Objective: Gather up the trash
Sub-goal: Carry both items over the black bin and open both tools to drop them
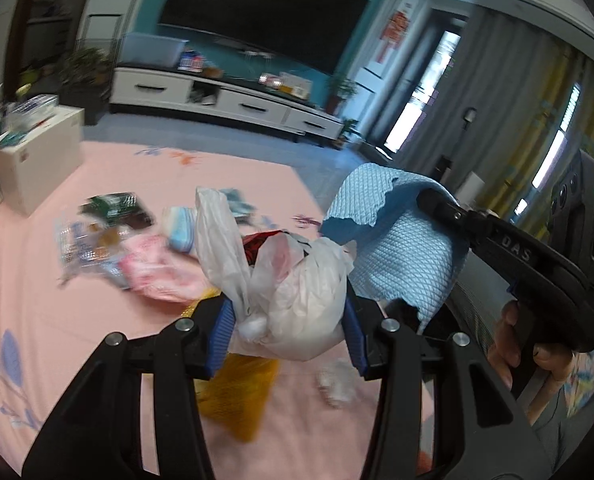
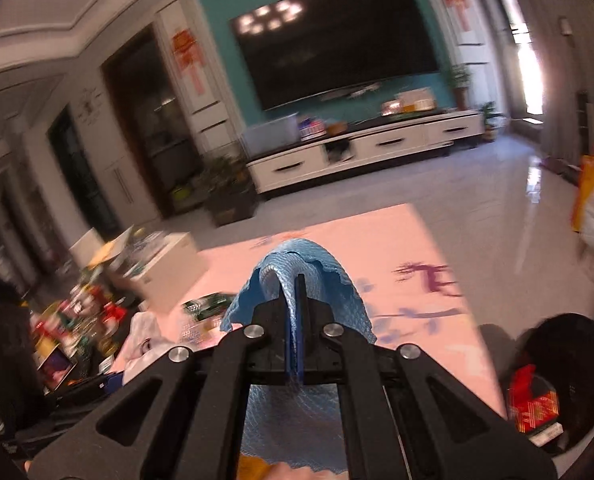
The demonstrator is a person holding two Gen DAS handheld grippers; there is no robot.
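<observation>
We see two grippers. Our left gripper (image 1: 287, 330) squeezes one white bag (image 1: 293, 292) stuffed with trash, up off the pink sheet (image 1: 77, 320). Our right gripper (image 2: 297, 320) is pinched tight on one blue cloth (image 2: 297, 260), which hangs over its tips. More wrappers (image 1: 109, 236) lie in a blurry pile on the sheet; we cannot count them. One yellow bag (image 1: 237, 400) lies under the white one. One white box (image 1: 37, 164) stands at the sheet's edge. Behind are one big TV (image 2: 337, 40) and one long cabinet (image 2: 361, 148).
</observation>
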